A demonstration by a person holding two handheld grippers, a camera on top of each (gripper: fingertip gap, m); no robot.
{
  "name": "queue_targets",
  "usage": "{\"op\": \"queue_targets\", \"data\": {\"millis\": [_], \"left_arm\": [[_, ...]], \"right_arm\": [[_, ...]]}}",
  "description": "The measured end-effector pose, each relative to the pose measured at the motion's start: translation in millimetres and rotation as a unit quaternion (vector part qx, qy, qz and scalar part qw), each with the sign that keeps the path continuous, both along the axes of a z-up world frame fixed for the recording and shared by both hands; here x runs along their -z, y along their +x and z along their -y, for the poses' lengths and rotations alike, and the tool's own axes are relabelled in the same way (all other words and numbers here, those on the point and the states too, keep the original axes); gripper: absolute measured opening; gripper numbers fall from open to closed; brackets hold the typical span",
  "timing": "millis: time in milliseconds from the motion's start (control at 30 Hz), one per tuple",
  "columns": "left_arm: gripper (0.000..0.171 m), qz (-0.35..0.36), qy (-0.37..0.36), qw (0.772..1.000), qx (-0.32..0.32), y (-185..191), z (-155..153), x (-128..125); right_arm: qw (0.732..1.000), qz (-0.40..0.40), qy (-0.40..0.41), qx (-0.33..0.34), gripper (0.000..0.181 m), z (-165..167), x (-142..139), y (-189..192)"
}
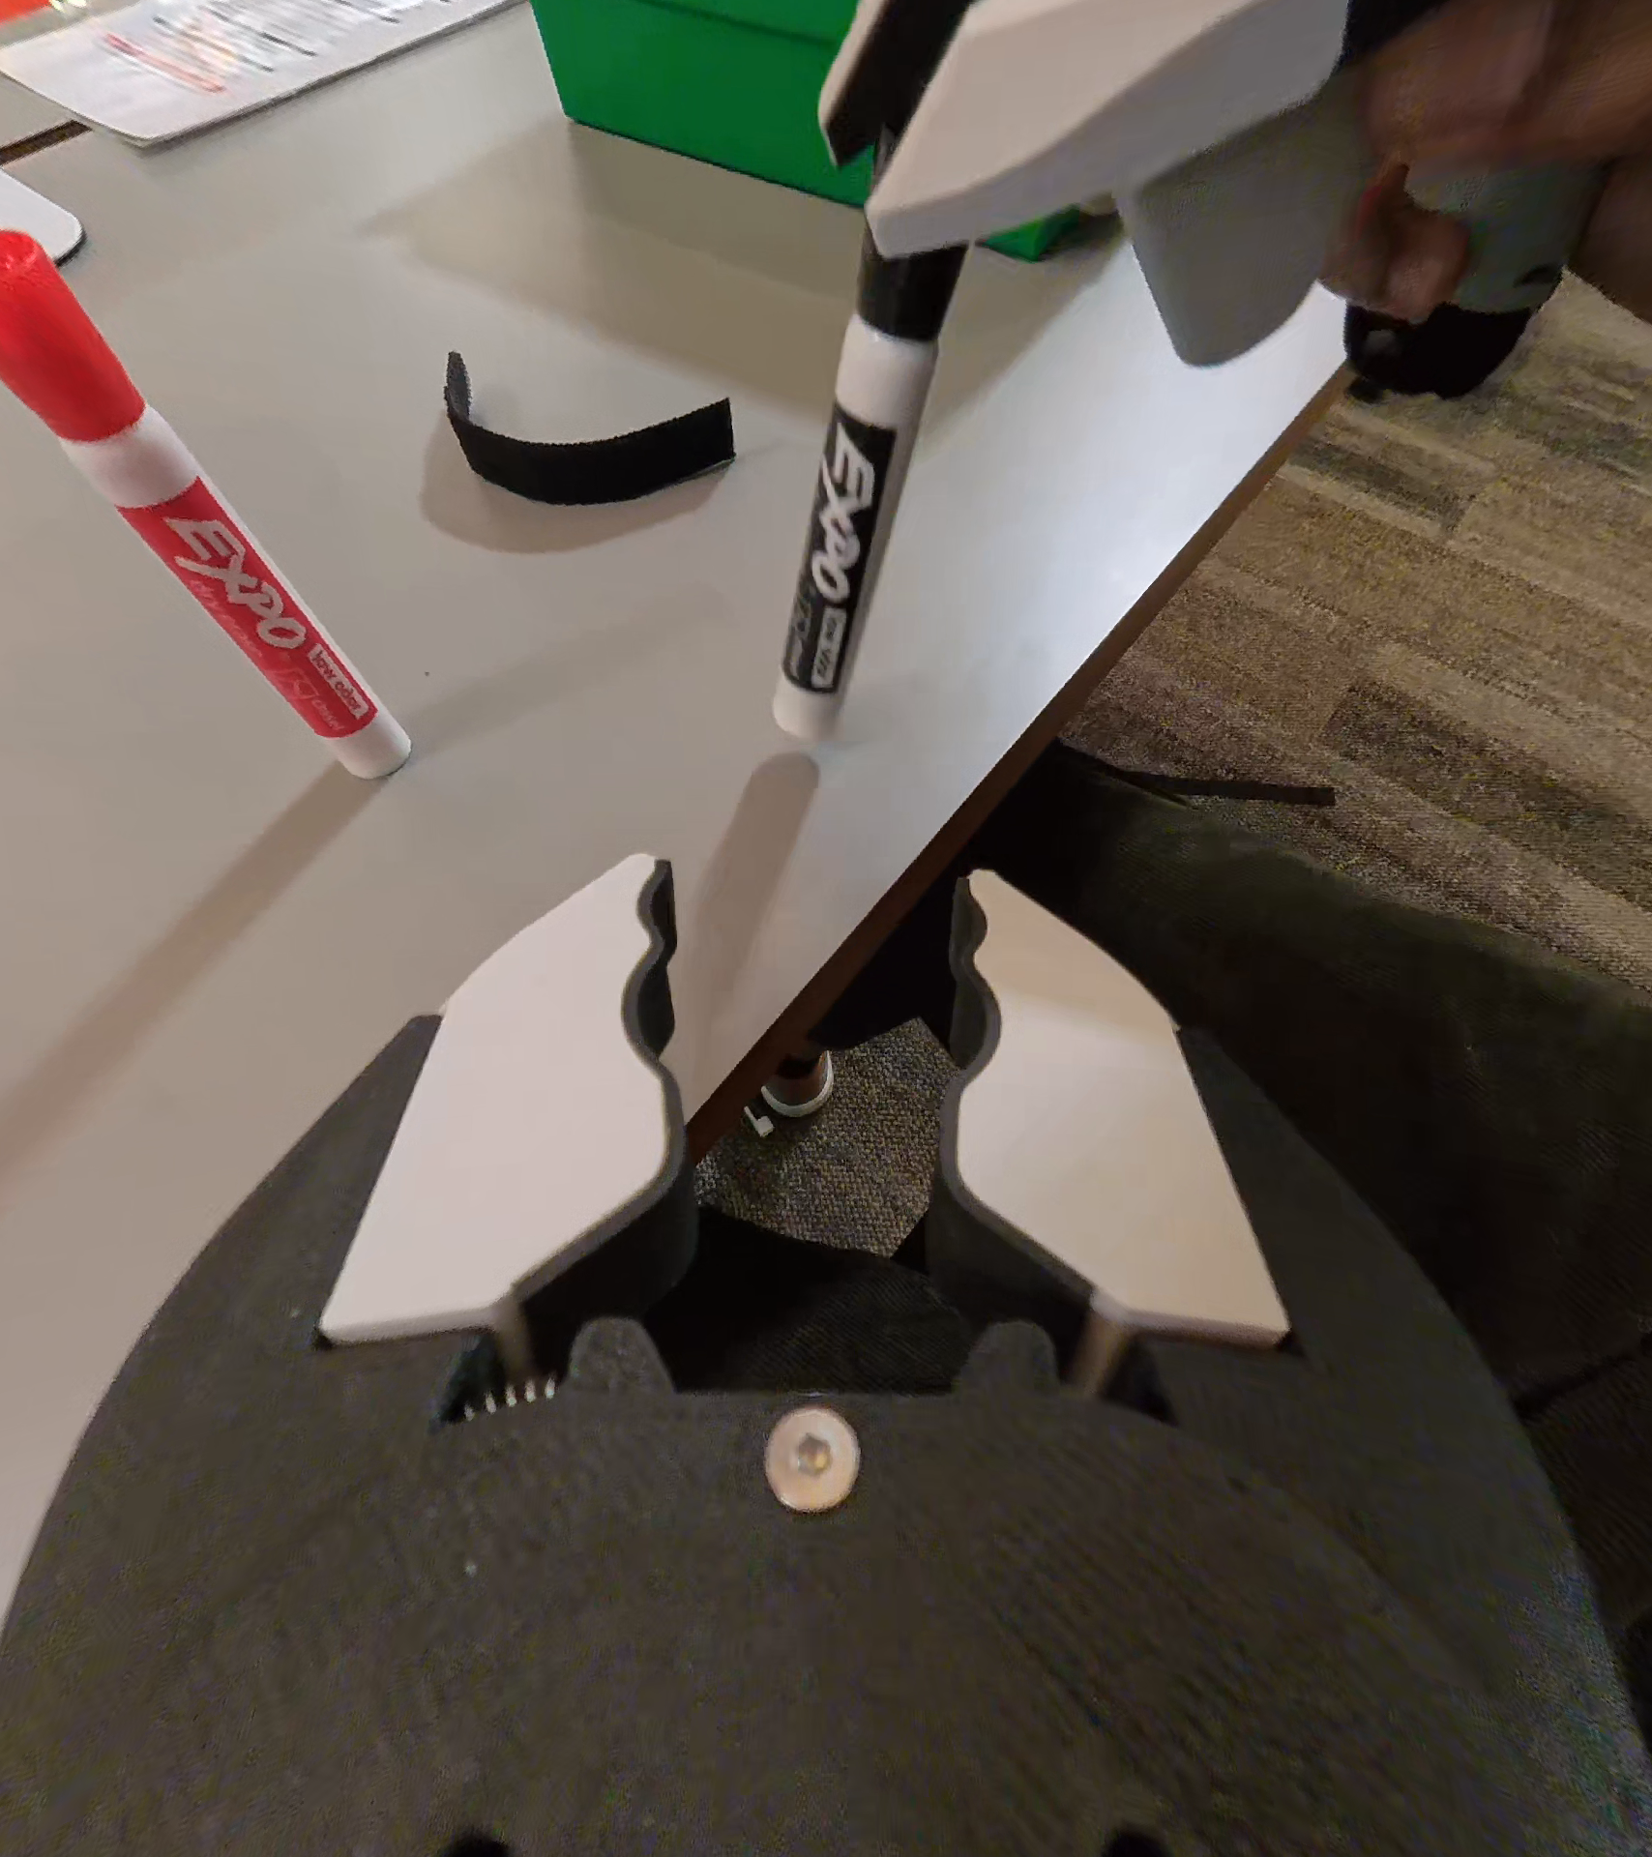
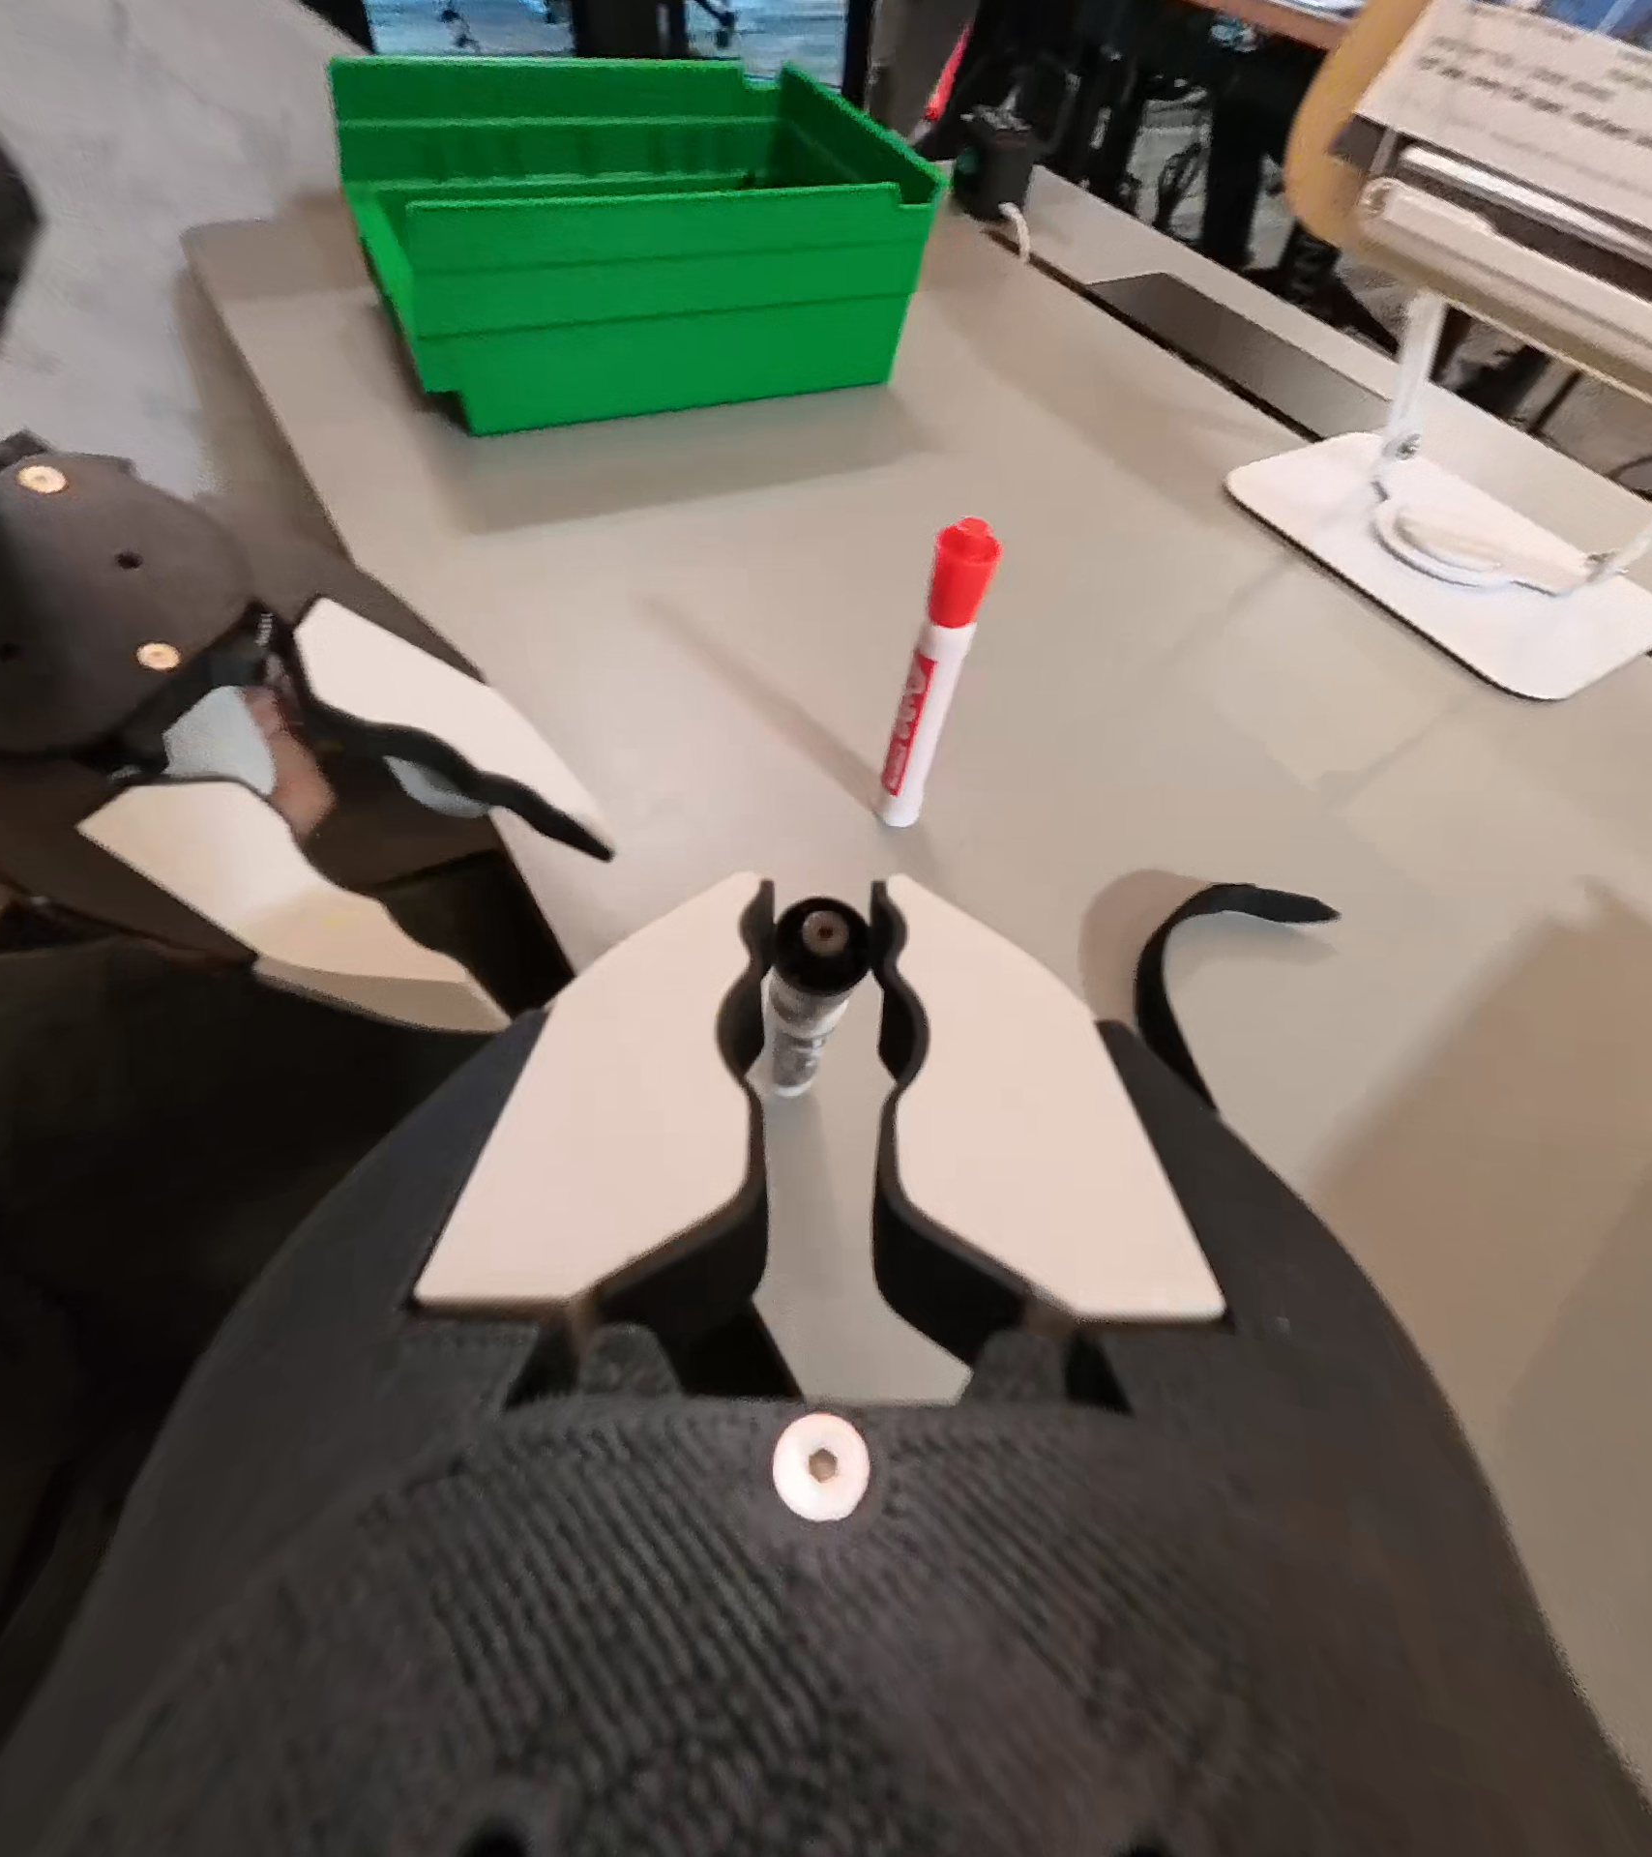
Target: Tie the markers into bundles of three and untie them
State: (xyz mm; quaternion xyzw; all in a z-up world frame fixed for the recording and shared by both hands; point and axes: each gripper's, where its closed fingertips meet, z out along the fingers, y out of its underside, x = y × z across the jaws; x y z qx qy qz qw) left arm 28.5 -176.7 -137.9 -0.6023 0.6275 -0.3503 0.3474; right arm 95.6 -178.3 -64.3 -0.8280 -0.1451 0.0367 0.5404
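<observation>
Black textured housing with a single central screw fills the foreground of both wrist views, carrying white fingers with dark wavy inner pads. Right gripper (image 2: pixel 820 909): jaws closed on the cap end of the black marker (image 2: pixel 802 1005), which hangs nearly vertical below the fingertips; seen from the left wrist view, the same black marker (image 1: pixel 827 533) is tilted slightly, its white base at or just above the grey table (image 1: pixel 199 904), and whether it touches cannot be told. A hand (image 1: pixel 1525 171) grips the handle of the right gripper (image 1: pixel 887 151) at upper right in that view. Left gripper (image 1: pixel 812 904): jaws apart and holding nothing, positioned over the near edge of the table, with patterned carpet (image 1: pixel 1455 563) visible beyond the edge; in the right wrist view the left gripper (image 2: pixel 460 834) appears at left, blurred, fingers spread. Red marker (image 1: pixel 149 502): standing upright on its base on the table, cap uppermost, well apart from the black marker; also visible as the red marker (image 2: pixel 933 673) beyond the right fingertips. Black strap (image 1: pixel 581 442): a curled strip lying loose on the table between the two markers, touching neither. Green bin (image 2: pixel 631 241): at the far side of the table. White stand (image 2: pixel 1465 563): flat base resting on the table at right
</observation>
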Motion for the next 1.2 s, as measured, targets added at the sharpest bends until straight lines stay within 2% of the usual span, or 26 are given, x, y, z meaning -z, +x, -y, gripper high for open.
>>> {"op": "queue_targets", "data": {"millis": [133, 267, 467, 633, 800, 1000, 1200], "left_arm": [[0.054, -0.006, -0.003, 1.0, -0.012, -10, -3, 3], [0.055, -0.006, 0.001, 0.999, -0.047, -30, -16, 2], [0.055, 0.0, -0.025, 0.993, -0.115, -65, -37, 1], [0.055, -0.001, -0.036, 0.986, -0.165, -94, -50, 3], [0.055, -0.001, -0.032, 0.979, -0.201, -116, -57, 3], [0.055, -0.006, -0.024, 0.975, -0.222, -130, -61, 5], [0.055, -0.008, -0.03, 0.974, -0.223, -130, -61, 7]], "right_arm": [[0.999, -0.022, 0.01, 0.025, 0.018, -7, -3, 19], [0.999, -0.035, 0.013, 0.016, 0.018, -22, -4, 25], [1.0, -0.027, 0.011, -0.002, 0.018, -55, -7, 26], [1.0, 0.018, -0.02, 0.002, 0.018, -82, 3, 30], [0.999, 0.004, -0.045, -0.03, 0.018, -102, 6, 17], [0.998, 0.034, -0.059, -0.011, 0.018, -117, 10, 21], [0.998, 0.011, -0.056, -0.018, 0.018, -119, 10, 17]]}}
